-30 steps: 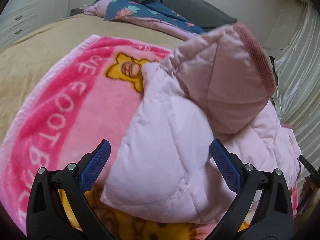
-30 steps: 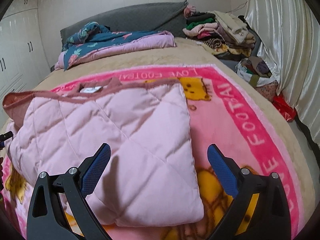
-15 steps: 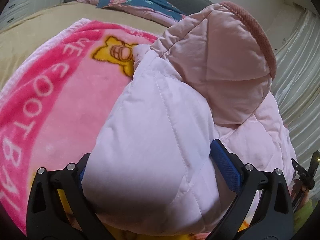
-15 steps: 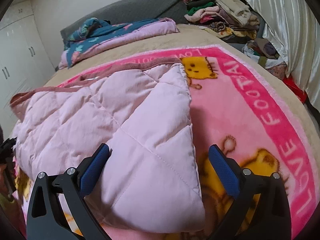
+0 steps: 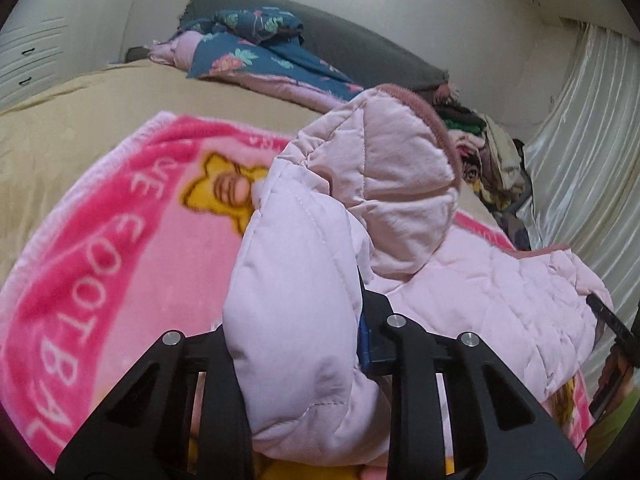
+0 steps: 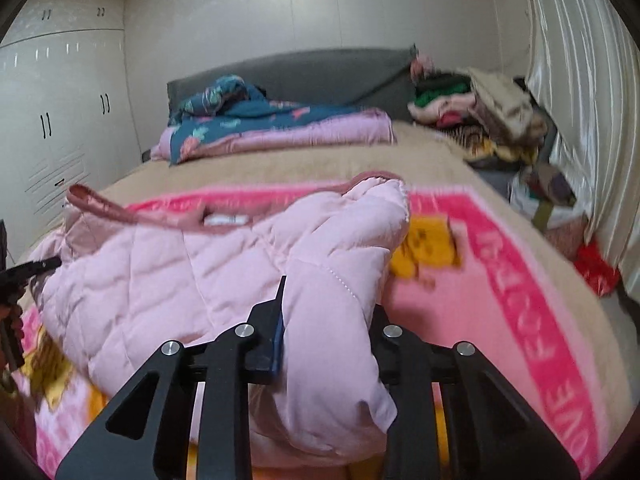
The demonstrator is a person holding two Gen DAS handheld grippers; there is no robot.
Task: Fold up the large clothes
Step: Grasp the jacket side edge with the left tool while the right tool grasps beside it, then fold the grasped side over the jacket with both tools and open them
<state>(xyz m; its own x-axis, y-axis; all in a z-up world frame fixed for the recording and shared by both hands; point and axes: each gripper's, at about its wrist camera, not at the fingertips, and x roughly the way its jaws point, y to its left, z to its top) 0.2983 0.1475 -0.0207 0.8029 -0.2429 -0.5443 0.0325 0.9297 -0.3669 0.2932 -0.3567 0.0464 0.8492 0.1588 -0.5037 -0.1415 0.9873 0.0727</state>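
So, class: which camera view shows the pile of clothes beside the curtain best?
The right wrist view: the pile of clothes sits unobstructed at the bed's far corner. In the left wrist view the pink jacket partly hides it.

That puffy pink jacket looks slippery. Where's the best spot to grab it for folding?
By its near hem, from the near side. The pink jacket lies flat with that padded edge facing the tongs, thick enough to bunch. Both are closing on it: left tongs, right tongs, one per corner, so it lifts evenly.
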